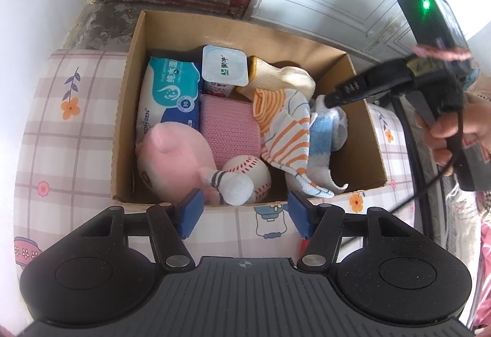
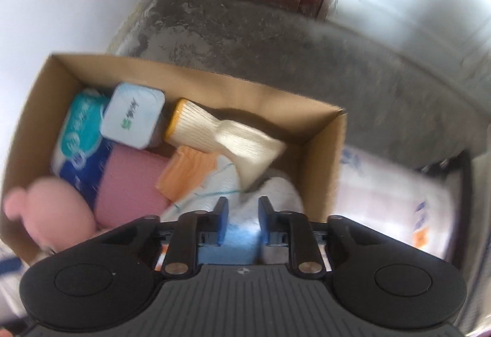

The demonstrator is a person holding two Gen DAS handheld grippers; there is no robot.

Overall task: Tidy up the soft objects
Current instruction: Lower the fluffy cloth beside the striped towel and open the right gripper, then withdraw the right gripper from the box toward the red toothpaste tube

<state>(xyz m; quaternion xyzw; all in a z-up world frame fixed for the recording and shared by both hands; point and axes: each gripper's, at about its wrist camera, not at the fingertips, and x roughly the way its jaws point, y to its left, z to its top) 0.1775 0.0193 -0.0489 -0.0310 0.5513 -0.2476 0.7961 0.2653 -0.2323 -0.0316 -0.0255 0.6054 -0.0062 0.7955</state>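
My left gripper (image 1: 242, 211) hangs open and empty over the near edge of the box (image 1: 132, 91), which sits on a checked cloth (image 1: 61, 128). Inside lie a wipes pack (image 1: 165, 91), a yogurt cup (image 1: 224, 64), a pink pad (image 1: 228, 128), a pink plush (image 1: 175, 153), a ball (image 1: 248, 171), a cream glove (image 1: 276, 76), a striped cloth (image 1: 285, 134) and a blue sock (image 1: 322, 134). My right gripper (image 2: 241, 220) is above the sock, jaws narrowed with nothing clearly pinched; its view is blurred.
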